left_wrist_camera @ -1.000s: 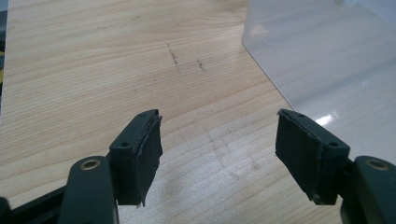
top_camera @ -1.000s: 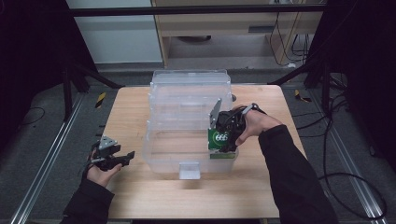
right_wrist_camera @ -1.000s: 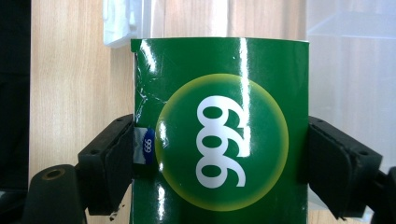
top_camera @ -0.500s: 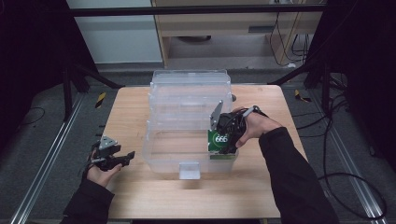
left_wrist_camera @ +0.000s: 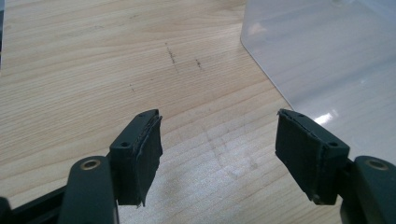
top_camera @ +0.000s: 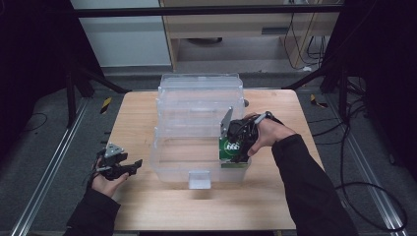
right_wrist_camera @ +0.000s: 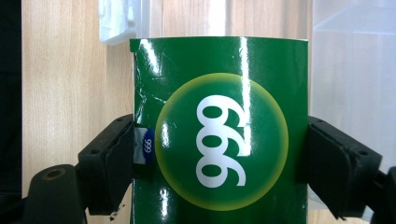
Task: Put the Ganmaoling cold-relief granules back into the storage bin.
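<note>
Green 999 box (right_wrist_camera: 219,140) sits clamped between my right gripper's (top_camera: 235,141) fingers inside the clear plastic bin (top_camera: 196,105), while my left gripper's (left_wrist_camera: 219,154) fingers hang apart over the table (left_wrist_camera: 93,70).

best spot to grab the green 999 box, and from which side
Take the green box across its two narrow side edges, about mid-height, as the right gripper does now, coming square at the printed face. That face is flat and wide, its sides straight and parallel, so the pads sit flat.
</note>
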Demonstrator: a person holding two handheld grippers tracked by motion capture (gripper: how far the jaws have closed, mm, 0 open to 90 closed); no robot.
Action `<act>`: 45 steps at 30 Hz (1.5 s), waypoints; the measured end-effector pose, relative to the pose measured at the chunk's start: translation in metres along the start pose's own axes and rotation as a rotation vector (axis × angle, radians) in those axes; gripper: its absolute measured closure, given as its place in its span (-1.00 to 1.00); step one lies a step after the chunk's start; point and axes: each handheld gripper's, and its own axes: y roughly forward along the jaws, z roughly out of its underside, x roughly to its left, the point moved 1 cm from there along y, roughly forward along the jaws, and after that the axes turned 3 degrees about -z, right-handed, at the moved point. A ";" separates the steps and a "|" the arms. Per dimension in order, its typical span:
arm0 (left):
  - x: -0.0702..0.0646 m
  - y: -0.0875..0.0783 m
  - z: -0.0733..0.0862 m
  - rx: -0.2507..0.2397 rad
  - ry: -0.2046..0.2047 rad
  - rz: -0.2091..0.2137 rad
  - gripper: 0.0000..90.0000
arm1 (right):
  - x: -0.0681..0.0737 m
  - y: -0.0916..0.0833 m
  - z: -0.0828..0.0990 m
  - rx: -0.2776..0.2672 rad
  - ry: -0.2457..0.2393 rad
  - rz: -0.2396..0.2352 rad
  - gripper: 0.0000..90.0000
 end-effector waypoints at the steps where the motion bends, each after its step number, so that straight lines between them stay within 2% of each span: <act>1: 0.000 0.000 0.000 0.002 0.001 0.000 -0.32 | 0.000 -0.002 0.000 -0.007 -0.001 0.006 -0.59; 5: -0.001 0.000 0.000 0.004 -0.001 0.003 -0.32 | -0.002 -0.012 0.003 -0.053 0.026 0.025 -0.59; 8: 0.000 0.000 0.000 0.006 0.002 0.003 -0.32 | -0.002 -0.010 0.004 -0.083 0.019 0.026 -0.59; 10: 0.000 0.000 0.000 0.000 0.002 0.003 -0.32 | -0.003 -0.006 0.004 -0.079 0.026 0.023 -0.59; 14: 0.000 0.000 0.000 0.003 0.000 0.004 -0.32 | -0.005 0.005 0.006 -0.037 0.023 0.020 -0.59; 18: 0.000 0.000 0.000 0.003 0.001 0.004 -0.32 | -0.007 0.009 0.009 -0.041 0.026 0.013 -0.59; 24: 0.000 0.001 0.000 0.006 0.002 0.004 -0.32 | -0.007 0.013 0.012 -0.029 -0.015 -0.006 -0.59; 26: 0.000 0.001 0.000 0.006 0.006 0.004 -0.32 | -0.007 0.016 0.012 -0.018 -0.047 -0.015 -0.59; 28: 0.000 0.001 0.000 0.006 0.006 0.005 -0.32 | -0.008 0.018 0.013 -0.014 -0.050 -0.023 -0.60; 35: 0.000 0.001 0.000 0.009 0.007 0.005 -0.32 | -0.008 0.025 0.014 -0.019 -0.003 -0.043 -0.60; 45: -0.001 0.001 0.000 0.006 0.005 0.006 -0.32 | -0.008 0.037 0.016 -0.011 0.010 -0.040 -0.61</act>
